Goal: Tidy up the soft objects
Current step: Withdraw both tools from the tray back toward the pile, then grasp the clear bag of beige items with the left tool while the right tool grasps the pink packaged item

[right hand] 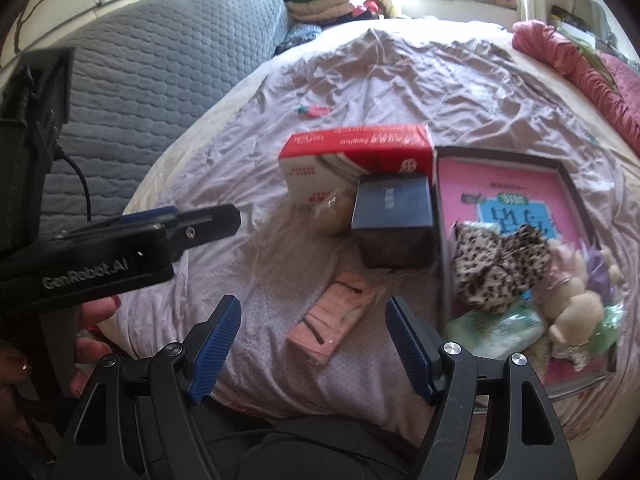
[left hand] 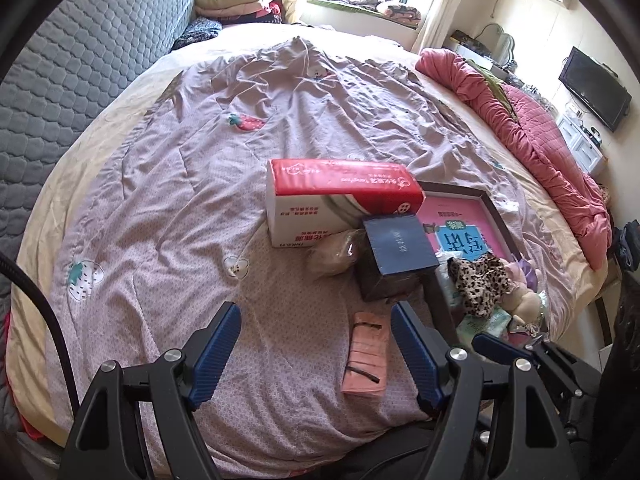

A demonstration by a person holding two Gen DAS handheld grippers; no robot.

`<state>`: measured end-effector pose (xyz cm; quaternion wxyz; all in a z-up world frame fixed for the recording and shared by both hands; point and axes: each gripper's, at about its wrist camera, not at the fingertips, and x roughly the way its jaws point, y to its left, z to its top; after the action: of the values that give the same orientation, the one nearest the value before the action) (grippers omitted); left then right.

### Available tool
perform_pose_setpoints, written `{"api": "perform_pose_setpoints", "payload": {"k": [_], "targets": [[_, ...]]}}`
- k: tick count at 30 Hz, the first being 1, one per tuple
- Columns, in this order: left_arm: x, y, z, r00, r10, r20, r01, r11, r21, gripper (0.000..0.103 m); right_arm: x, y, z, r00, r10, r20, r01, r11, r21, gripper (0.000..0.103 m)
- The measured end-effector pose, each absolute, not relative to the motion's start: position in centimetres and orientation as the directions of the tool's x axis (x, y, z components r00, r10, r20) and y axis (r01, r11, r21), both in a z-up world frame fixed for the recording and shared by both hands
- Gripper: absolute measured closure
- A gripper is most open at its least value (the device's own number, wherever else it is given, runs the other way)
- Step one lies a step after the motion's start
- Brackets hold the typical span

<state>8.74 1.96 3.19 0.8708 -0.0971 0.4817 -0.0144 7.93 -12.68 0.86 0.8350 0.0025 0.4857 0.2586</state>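
Note:
A dark-rimmed tray (right hand: pixel 496 162) with a pink liner lies on the bed. It holds a leopard-print cloth (right hand: pixel 496 264), a cream plush toy (right hand: pixel 576 304) and a pale green tissue pack (right hand: pixel 496 328). A pink pack with hairpins (right hand: pixel 328 320) lies on the bedspread just ahead of my open, empty right gripper (right hand: pixel 314 320). My left gripper (left hand: pixel 316 328) is open and empty, with the pink pack (left hand: pixel 366 354) between its fingers. A bagged beige soft item (left hand: pixel 332 254) leans by the boxes. In the left wrist view the tray (left hand: pixel 496 210) is at the right.
A red and white box (left hand: pixel 340 196) and a dark blue box (left hand: pixel 394 258) stand left of the tray. A pink quilt (left hand: pixel 536 136) lies along the bed's right side. A grey quilted headboard (left hand: pixel 80 80) is left. Folded blankets (left hand: pixel 232 0) are stacked at the far end.

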Motion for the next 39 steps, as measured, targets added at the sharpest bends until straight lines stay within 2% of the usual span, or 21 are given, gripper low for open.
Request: {"api": "perform_pose_setpoints", "payload": {"k": [8,19,28,29,32,35,39], "targets": [[9.8,2.9,0.6,0.494,-0.112,-0.862,-0.089,0.98,-0.179,0.026,9.3,-11.3,-2.6,0.326,0.393,-0.86,-0.383,0.887,0.26,0.027],[13.1,1.9,-2.6,0.438,-0.123,-0.891,-0.041,0.987,-0.156,0.026,12.3,-10.5,-7.2,0.272,0.345,-0.898,-0.257,0.926,0.278,0.027],[15.9,0.8,-4.0,0.407,-0.136,-0.903,-0.004,0.989,-0.151,0.026,13.3,-9.5,-9.2,0.278,0.286,-0.917,-0.277,0.938,0.209,0.027],[16.2,0.7,-4.2,0.405,-0.135,-0.904,-0.003,0.989,-0.149,0.026,13.4,-9.5,-9.5,0.27,0.296,-0.916,-0.276,0.935,0.222,0.028],[17.3,0.5,-4.8,0.394,-0.133,-0.909,0.004,0.99,-0.143,0.026,13.6,-9.9,-10.1,0.249,0.317,-0.915,-0.265,0.931,0.25,0.041],[18.1,0.4,-5.3,0.389,-0.135,-0.911,0.01,0.99,-0.142,0.026,14.0,-10.5,-10.2,0.241,0.342,-0.908,-0.256,0.925,0.281,0.049],[19.3,0.2,-6.3,0.371,-0.14,-0.918,0.017,0.989,-0.144,0.026,14.3,-11.1,-10.4,0.234,0.363,-0.902,-0.262,0.917,0.301,0.052]]}}
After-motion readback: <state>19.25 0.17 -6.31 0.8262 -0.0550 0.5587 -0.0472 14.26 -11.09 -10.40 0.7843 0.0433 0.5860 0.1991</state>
